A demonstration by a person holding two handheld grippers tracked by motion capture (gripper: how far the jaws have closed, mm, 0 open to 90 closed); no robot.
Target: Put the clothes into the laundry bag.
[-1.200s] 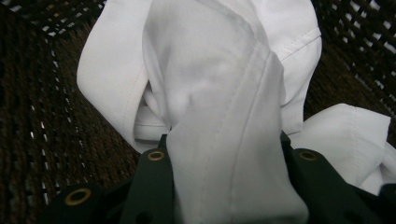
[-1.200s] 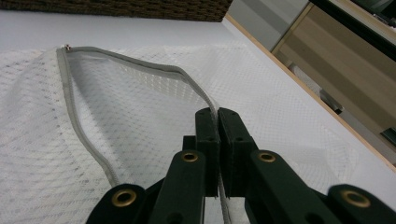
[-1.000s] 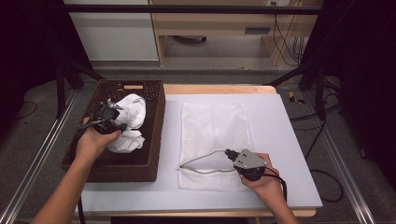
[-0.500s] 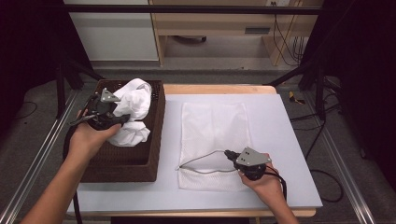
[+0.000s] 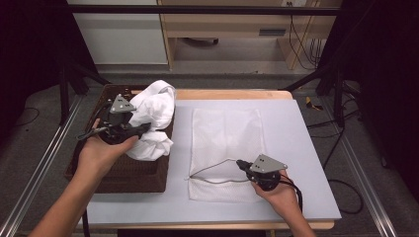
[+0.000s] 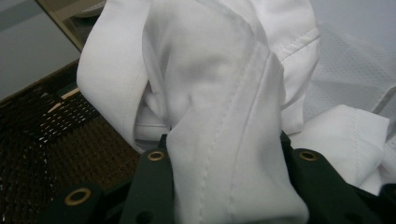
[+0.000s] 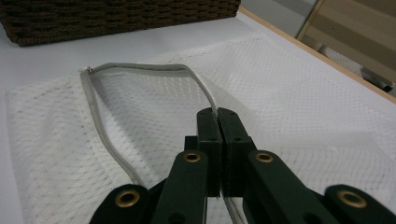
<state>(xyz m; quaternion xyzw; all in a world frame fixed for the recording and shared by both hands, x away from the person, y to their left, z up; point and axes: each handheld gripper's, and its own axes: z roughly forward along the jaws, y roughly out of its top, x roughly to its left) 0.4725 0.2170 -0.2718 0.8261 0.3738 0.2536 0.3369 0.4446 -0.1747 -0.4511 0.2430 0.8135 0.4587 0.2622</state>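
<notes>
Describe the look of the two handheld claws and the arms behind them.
Both claws, left and right, are black, each topped by a grey three-cornered plate and trailing a black cable. Their jaws are flat black bars with brass-ringed holes. The forearms are bare, with no sleeves visible.

White garment [image 5: 153,118], crumpled and bunched, hanging in folds with stitched seams and hems showing [image 6: 219,116], lifted above the right edge of the dark wicker basket [image 5: 123,173] at about 9 o'clock on the table. White mesh laundry bag [image 5: 225,133] lying flat at table centre, long axis running 12 to 6, grey zipper edge [image 5: 212,168] at the 6 o'clock end pulled up so the mouth gapes open [image 7: 140,70]
</notes>
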